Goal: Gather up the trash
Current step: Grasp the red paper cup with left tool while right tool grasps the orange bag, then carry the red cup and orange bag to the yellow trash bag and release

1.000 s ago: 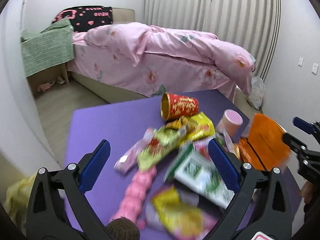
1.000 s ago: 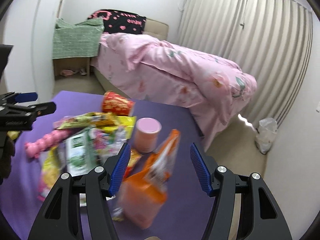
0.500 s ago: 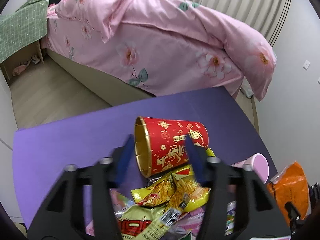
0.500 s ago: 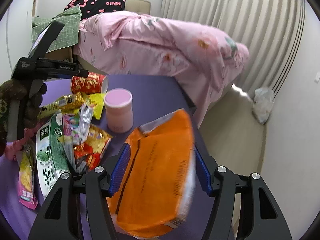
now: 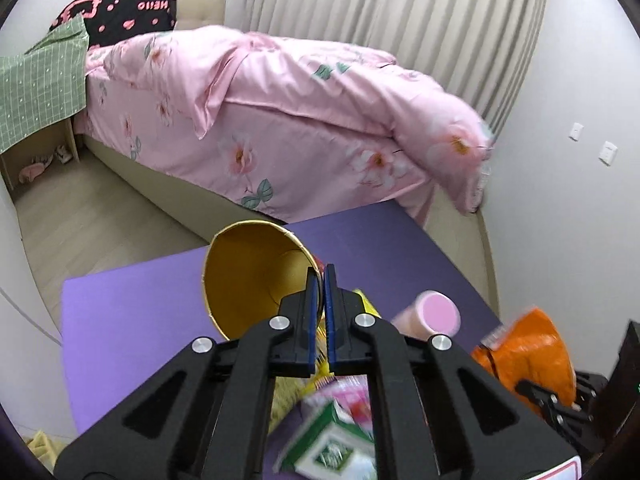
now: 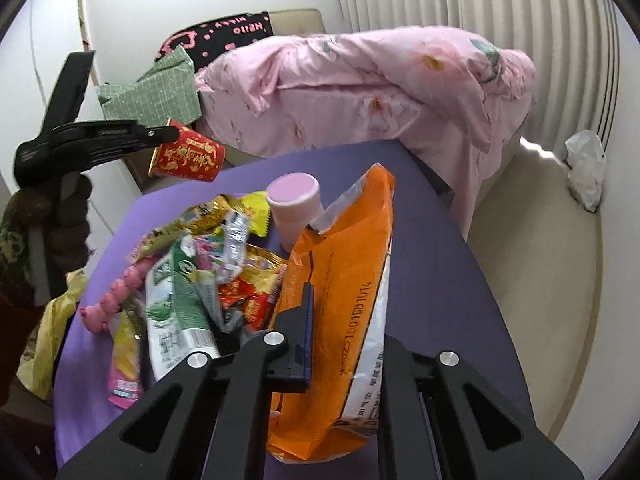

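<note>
My left gripper [image 5: 319, 280] pinches the cup [image 5: 256, 276] rim, gold inside facing me, above the purple table [image 5: 132, 320]; orange bag [image 5: 528, 356] at right.

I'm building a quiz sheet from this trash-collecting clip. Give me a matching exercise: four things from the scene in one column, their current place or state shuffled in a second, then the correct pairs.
Things
1. red cup
2. orange bag
3. pink tub
4. green carton

States
A. standing upright on the purple table
B. lying in the wrapper pile
C. lifted off the table, its rim pinched in the left hand-held gripper
D. held upright in the right hand-held gripper

Pairs: 1-C, 2-D, 3-A, 4-B
</note>
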The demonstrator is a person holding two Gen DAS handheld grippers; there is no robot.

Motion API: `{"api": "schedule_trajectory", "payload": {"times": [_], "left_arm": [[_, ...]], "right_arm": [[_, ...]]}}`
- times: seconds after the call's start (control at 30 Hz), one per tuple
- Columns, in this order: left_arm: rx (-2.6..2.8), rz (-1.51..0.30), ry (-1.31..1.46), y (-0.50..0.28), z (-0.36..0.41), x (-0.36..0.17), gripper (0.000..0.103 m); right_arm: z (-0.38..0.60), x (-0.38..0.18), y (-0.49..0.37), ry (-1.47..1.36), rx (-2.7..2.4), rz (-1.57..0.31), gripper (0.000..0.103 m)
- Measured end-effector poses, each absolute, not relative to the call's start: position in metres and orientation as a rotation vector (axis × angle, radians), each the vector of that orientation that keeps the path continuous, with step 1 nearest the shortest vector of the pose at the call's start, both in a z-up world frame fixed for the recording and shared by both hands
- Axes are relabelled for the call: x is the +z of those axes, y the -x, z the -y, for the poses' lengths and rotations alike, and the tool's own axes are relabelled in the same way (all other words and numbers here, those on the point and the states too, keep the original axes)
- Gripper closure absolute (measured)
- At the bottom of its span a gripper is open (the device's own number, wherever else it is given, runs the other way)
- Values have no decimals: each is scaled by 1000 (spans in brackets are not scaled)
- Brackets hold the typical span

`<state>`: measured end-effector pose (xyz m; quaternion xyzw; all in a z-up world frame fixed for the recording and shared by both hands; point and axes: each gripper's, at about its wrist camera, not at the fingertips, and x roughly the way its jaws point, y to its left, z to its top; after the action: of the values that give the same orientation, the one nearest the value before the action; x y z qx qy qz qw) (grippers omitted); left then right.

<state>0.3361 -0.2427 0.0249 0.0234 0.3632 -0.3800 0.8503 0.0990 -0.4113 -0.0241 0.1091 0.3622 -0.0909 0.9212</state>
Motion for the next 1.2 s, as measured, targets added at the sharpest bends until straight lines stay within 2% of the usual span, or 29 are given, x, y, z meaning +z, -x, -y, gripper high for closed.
{"api": "schedule_trajectory", "payload": {"times": [0.23,0.77,1.0,1.2], "left_arm": [[-806,-713,-38,-266,179,51,100],[-602,-602,-67,-135,-7,51,100],[-442,-637,15,-135,-95,33,100],[-316,-784,101,-165,-144,-23,100]], "right_arm": [[379,8,-80,-194,-189,-662,95],[240,34,-80,-49,25,-598,95],[193,47,-98,-10,109,-563,95],[163,35,-116,8,153,-581,95]]}}
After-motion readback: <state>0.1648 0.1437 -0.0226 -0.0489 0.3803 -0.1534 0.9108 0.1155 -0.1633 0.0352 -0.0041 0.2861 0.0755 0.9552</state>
